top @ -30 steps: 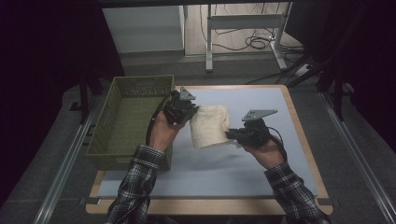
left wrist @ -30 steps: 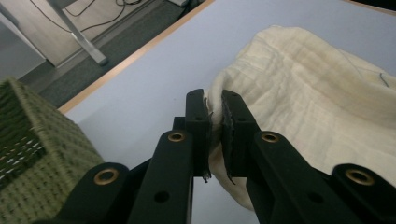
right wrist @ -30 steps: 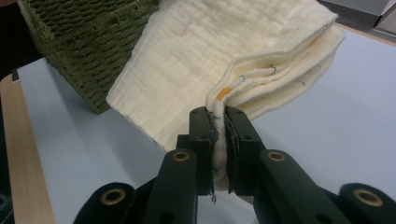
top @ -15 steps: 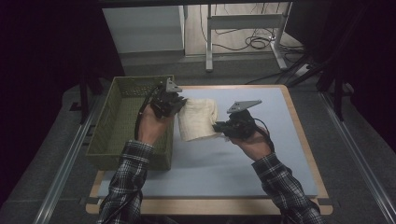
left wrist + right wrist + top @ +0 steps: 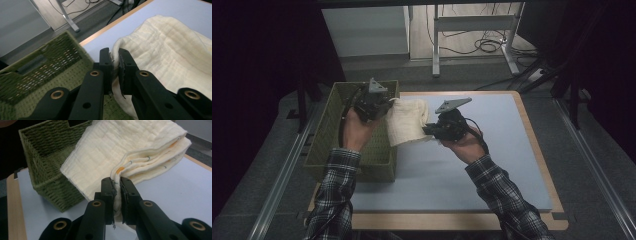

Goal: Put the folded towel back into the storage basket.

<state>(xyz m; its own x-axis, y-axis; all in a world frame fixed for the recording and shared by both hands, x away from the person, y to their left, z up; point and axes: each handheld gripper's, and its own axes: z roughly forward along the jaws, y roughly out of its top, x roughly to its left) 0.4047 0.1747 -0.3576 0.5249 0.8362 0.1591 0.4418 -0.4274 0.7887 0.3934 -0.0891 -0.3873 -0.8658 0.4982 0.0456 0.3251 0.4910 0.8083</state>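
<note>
A folded cream cloth (image 5: 406,121) hangs in the air between both grippers, just right of the green woven basket (image 5: 325,135). My left gripper (image 5: 387,104) is shut on the cloth's left corner, over the basket's right wall. In the left gripper view the jaws (image 5: 114,62) pinch the cloth (image 5: 170,55) edge, with the basket (image 5: 42,67) below. My right gripper (image 5: 428,131) is shut on the cloth's lower right edge. In the right gripper view its jaws (image 5: 116,188) clamp several folded layers of the cloth (image 5: 125,147), and the basket (image 5: 47,162) lies beyond.
A pale blue mat (image 5: 492,150) covers the wood-edged table (image 5: 539,145). The basket stands at the table's left end. Behind the table are a white cabinet (image 5: 367,30), a metal stand (image 5: 472,30) and cables on the floor.
Both grippers have carried the cloth left and a little up, from the middle of the mat to the basket's right wall.
</note>
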